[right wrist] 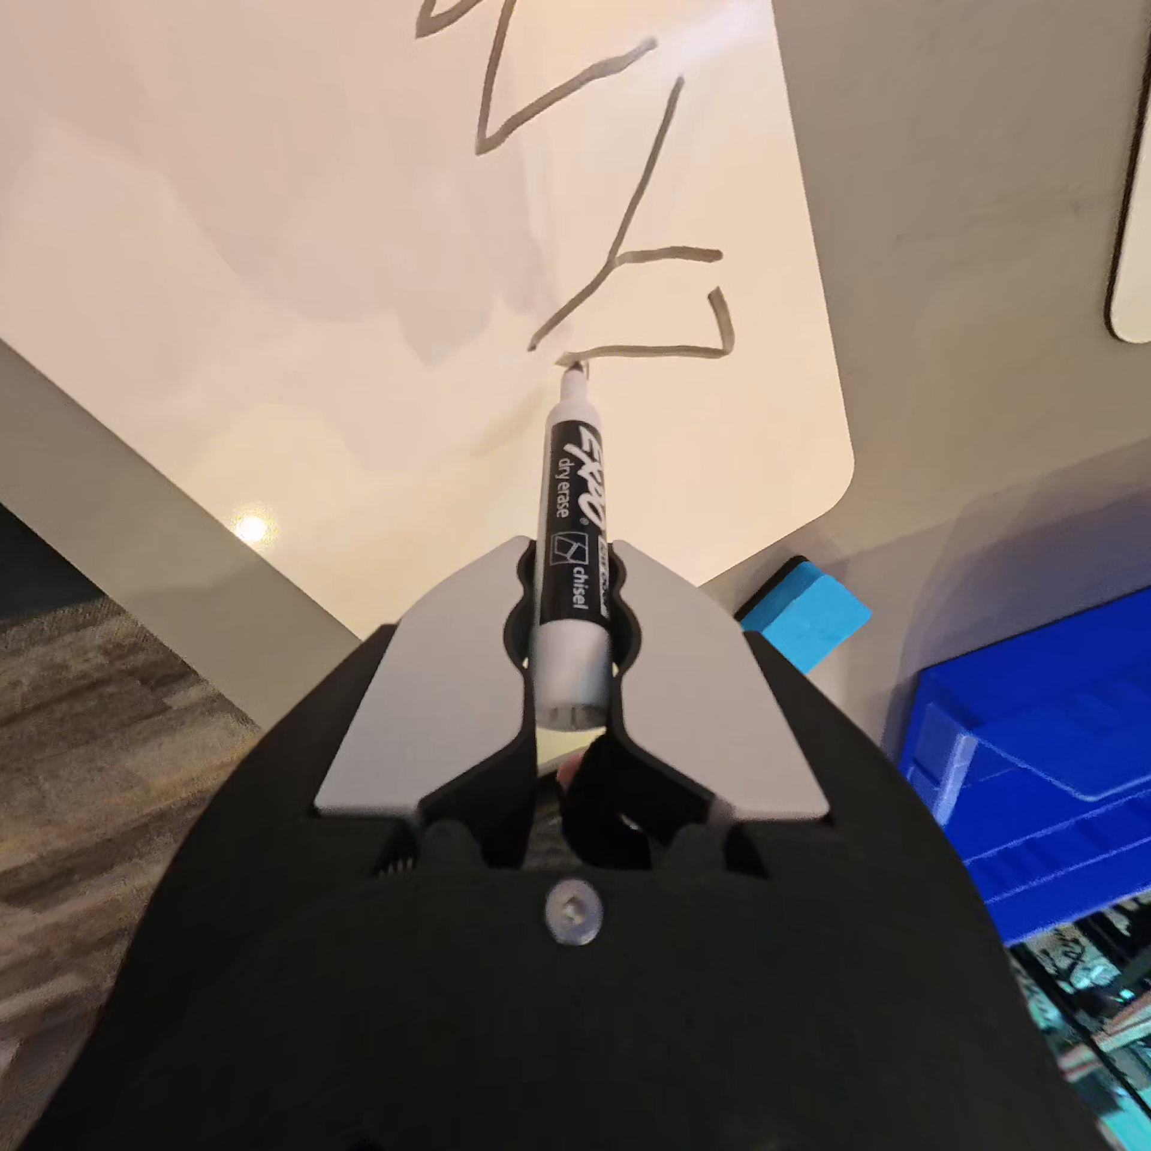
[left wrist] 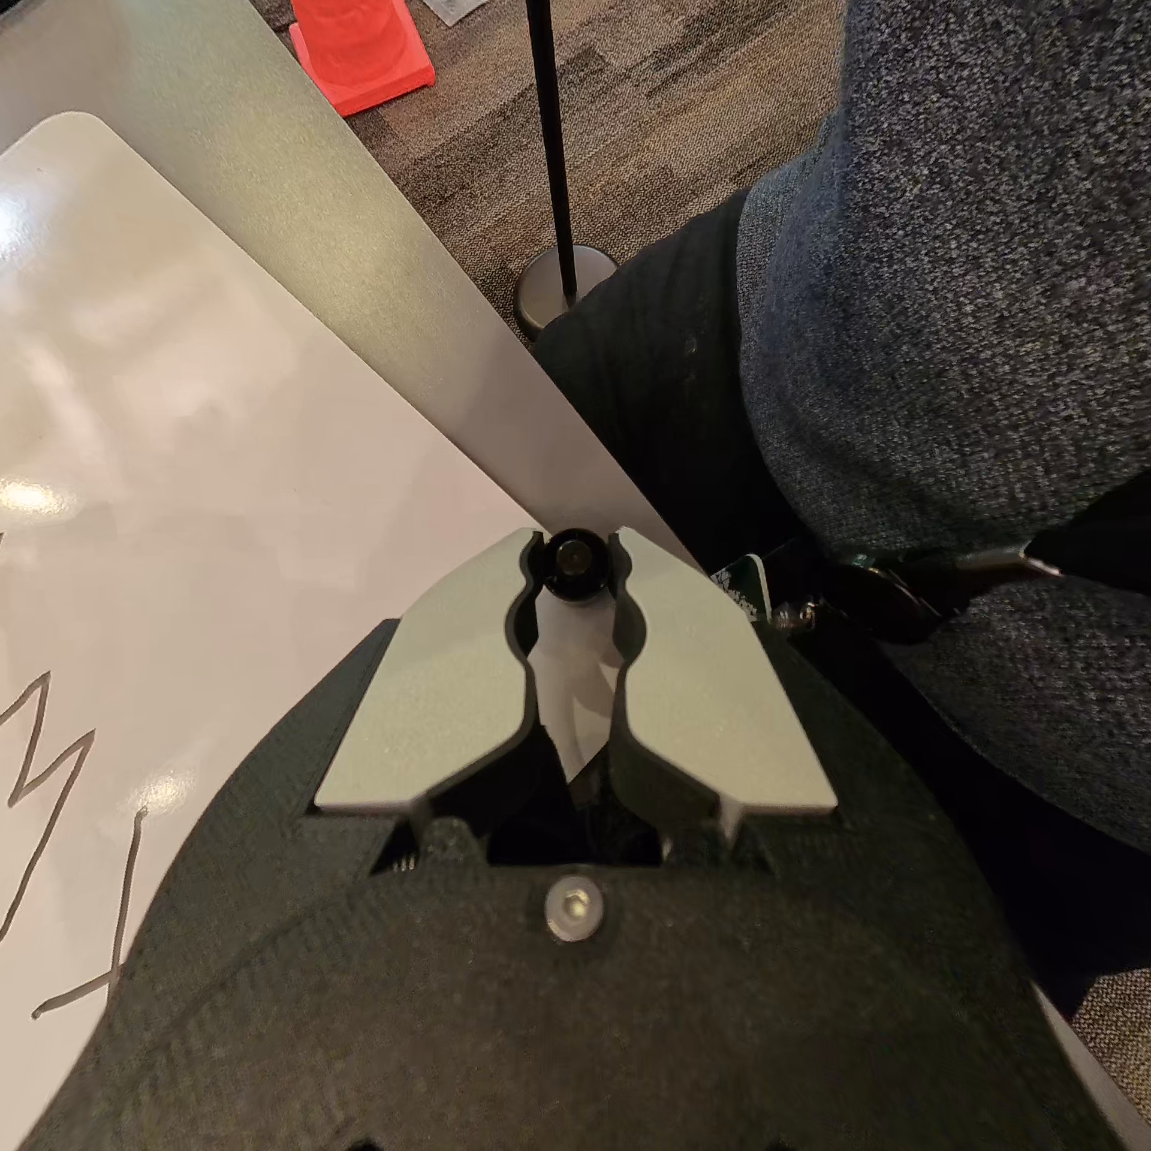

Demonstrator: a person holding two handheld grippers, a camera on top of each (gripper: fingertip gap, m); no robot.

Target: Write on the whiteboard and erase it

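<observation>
My right gripper (right wrist: 572,551) is shut on a black-and-white dry-erase marker (right wrist: 572,492). The marker points forward and its tip (right wrist: 576,369) touches the whiteboard (right wrist: 280,218) at the end of a dark stroke (right wrist: 648,352). More dark strokes (right wrist: 629,205) run up the board. My left gripper (left wrist: 574,543) is shut on a small round black marker cap (left wrist: 574,563), seen end-on between the fingertips, above the whiteboard's (left wrist: 187,405) near edge. Dark strokes (left wrist: 50,778) show at the left in this view. A blue eraser (right wrist: 809,613) lies on the table just off the board's corner.
The board lies on a grey table (left wrist: 280,156). A blue plastic bin (right wrist: 1046,747) stands to the right of the eraser. A second board's edge (right wrist: 1136,187) shows at the far right. A person's grey sleeve (left wrist: 965,311), a pole stand (left wrist: 560,286) and a red cone (left wrist: 361,50) lie beyond the table edge. Across from one pair of fingers to the other is roughly 20 centimetres. My right gripper's tips are some 15 centimetres from the blue eraser (right wrist: 809,613).
</observation>
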